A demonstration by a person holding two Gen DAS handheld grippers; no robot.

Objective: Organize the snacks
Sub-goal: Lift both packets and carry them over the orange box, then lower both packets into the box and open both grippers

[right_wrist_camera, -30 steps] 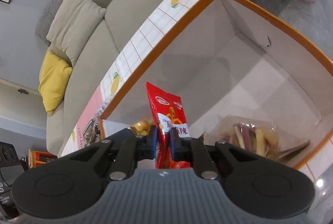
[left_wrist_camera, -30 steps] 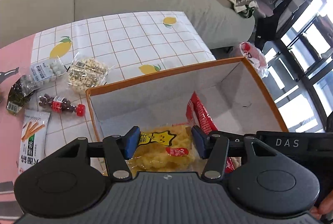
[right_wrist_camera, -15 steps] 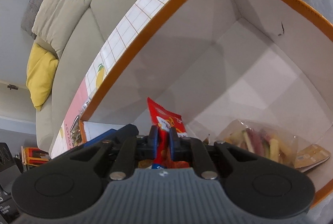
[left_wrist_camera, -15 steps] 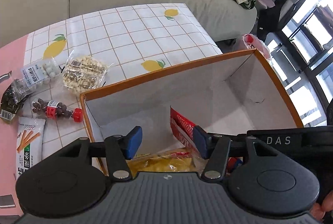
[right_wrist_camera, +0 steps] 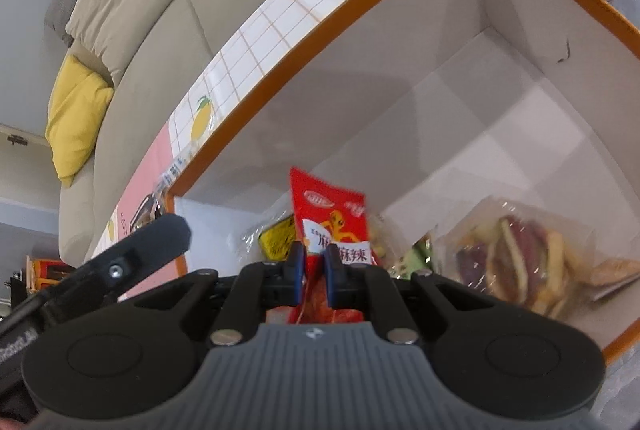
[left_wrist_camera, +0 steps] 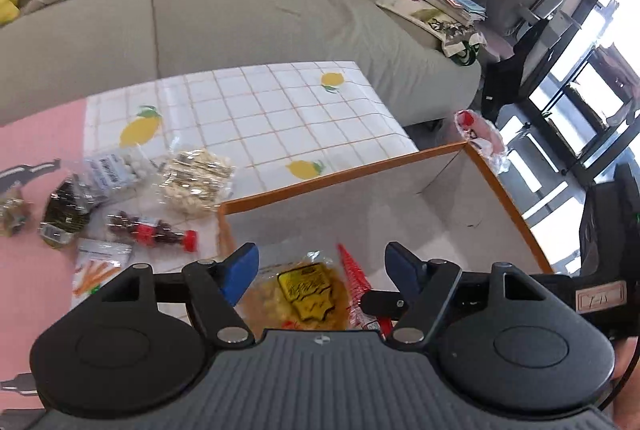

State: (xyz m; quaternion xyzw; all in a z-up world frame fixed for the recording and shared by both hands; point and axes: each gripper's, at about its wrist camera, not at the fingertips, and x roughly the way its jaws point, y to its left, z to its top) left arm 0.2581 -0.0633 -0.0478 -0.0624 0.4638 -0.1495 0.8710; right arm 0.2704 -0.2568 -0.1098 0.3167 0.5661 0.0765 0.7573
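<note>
The orange-rimmed box [left_wrist_camera: 500, 186] serves as the landmark here — a white-walled carton standing at the near corner of the worktop [left_wrist_camera: 256, 110] with its lemon-print checked cloth.

Above the box's near-left corner, the left claw [left_wrist_camera: 320, 270] has its jaws opening, spread wide with nothing pressed between the blue pads. Below that gap, on the box floor, lies a yellow snack bag [left_wrist_camera: 304, 290].

The right claw [right_wrist_camera: 314, 262] hangs inside the box near the same corner, its pads pressed together on a red snack packet [right_wrist_camera: 332, 218] that stands upright from the pinch. The packet's crimped edge [left_wrist_camera: 354, 278] shows just right of the yellow bag in the left view.

Further along the box floor, toward its right wall, rests a clear bag of vegetable crisps [right_wrist_camera: 520, 254].

Outside the box, off its left wall on the cloth, lie more snacks: a small bottle with a red cap [left_wrist_camera: 154, 230], a clear pack of pale puffs [left_wrist_camera: 196, 178], a bag of white balls [left_wrist_camera: 116, 170] and a packet printed with sticks [left_wrist_camera: 98, 264].

Beyond the worktop stands a beige sofa [left_wrist_camera: 240, 10].
</note>
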